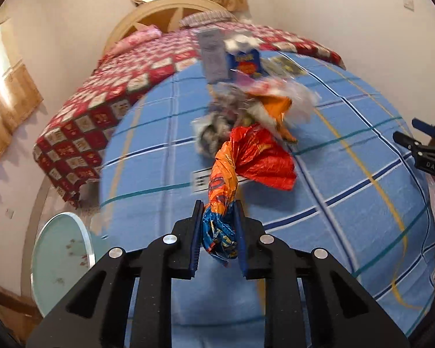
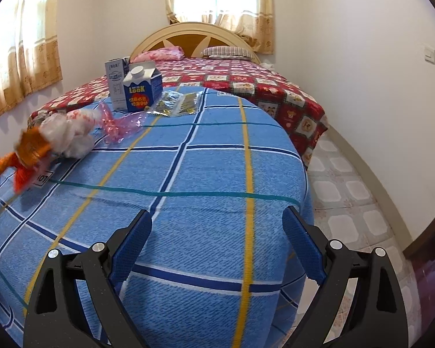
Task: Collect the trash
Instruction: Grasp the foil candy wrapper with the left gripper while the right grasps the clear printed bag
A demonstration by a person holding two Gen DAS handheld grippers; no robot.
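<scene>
My left gripper (image 1: pixel 219 206) is shut on the twisted blue end of an orange, red and blue snack wrapper (image 1: pixel 255 156), which hangs lifted over the blue checked blanket (image 1: pixel 348 203). Beyond it lies a blurred heap of crumpled plastic trash (image 1: pixel 217 116) with an orange wrapper (image 1: pixel 278 107). A blue carton (image 2: pixel 142 90) and a grey carton (image 2: pixel 117 84) stand behind, next to pink plastic (image 2: pixel 121 123), a white bag (image 2: pixel 69 133) and clear packets (image 2: pixel 177 103). My right gripper (image 2: pixel 217 217) is open over bare blanket, to the right of the trash.
The blanket covers the foot of a bed with a red patchwork cover (image 2: pixel 261 84), pillows and a wooden headboard (image 2: pixel 194 32). A round glass table (image 1: pixel 61 255) stands at the bed's left. Tiled floor (image 2: pixel 348 197) runs along the right side by the wall.
</scene>
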